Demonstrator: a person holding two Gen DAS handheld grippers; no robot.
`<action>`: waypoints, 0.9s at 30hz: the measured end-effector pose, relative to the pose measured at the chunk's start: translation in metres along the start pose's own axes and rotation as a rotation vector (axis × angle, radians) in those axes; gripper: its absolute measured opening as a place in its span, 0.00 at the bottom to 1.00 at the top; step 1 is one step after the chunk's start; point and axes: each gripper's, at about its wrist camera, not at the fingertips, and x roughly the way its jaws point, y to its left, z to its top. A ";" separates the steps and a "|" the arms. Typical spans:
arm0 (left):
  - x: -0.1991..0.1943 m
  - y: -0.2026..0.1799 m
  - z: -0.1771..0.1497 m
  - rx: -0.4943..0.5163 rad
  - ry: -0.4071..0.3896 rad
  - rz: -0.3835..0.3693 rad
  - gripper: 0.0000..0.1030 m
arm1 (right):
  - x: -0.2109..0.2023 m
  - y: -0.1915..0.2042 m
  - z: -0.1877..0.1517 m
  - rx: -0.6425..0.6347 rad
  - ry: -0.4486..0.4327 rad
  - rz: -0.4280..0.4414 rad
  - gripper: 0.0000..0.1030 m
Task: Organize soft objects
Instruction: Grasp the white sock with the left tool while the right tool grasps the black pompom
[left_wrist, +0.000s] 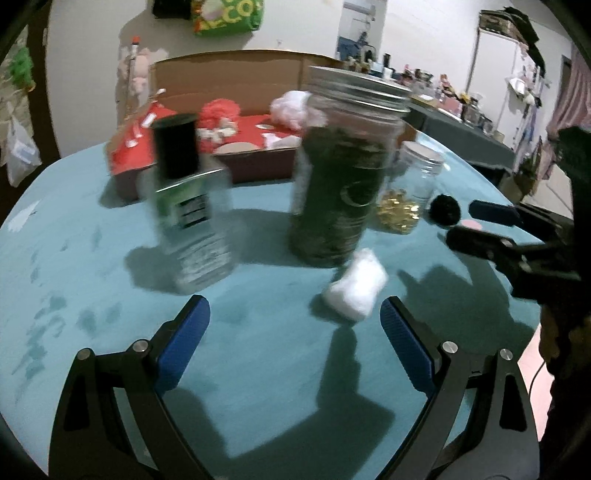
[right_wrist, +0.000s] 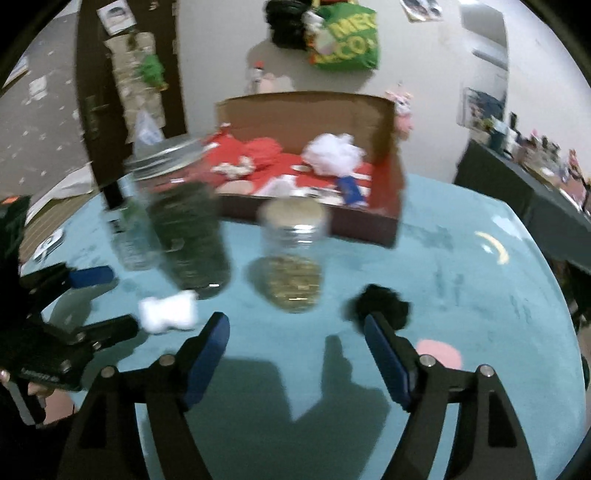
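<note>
- Left wrist view: the left gripper (left_wrist: 295, 317) stands wide with nothing between its blue pads, and the white cotton wad (left_wrist: 355, 286) lies on the teal tablecloth (left_wrist: 92, 258) just beyond its right finger, close to the tall dark-filled jar (left_wrist: 341, 184).
- The right gripper (right_wrist: 295, 332) also stands wide and holds nothing; the black pompom (right_wrist: 380, 299) sits just past its right fingertip, with a flat pink pad (right_wrist: 439, 352) near it.
- Judged step: each gripper lines up on 1 soft piece, to carry it to the cardboard box (right_wrist: 314, 110) at the far side, where red and white fluffy things already lie.
- To do it well, centre the wad between the pads before closing; it is off to the right now. Keep clear of the jar and the clear bottle (left_wrist: 192, 206) on the left, both likely to tip.
- The wad looks light, fibrous and squashy; close gently, low on it, so it does not slip out.
- The pompom is round and fuzzy; the small jar (right_wrist: 293, 258) of gold bits is hard and smooth.
</note>
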 end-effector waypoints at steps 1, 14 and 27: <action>0.002 -0.002 0.001 0.005 0.002 -0.003 0.92 | 0.004 -0.006 0.002 0.006 0.009 -0.009 0.76; 0.032 -0.027 0.015 0.070 0.051 -0.055 0.23 | 0.030 -0.036 0.013 -0.011 0.074 -0.128 0.25; 0.006 -0.013 0.004 0.062 0.012 -0.086 0.18 | -0.025 0.023 -0.010 0.039 -0.059 0.128 0.22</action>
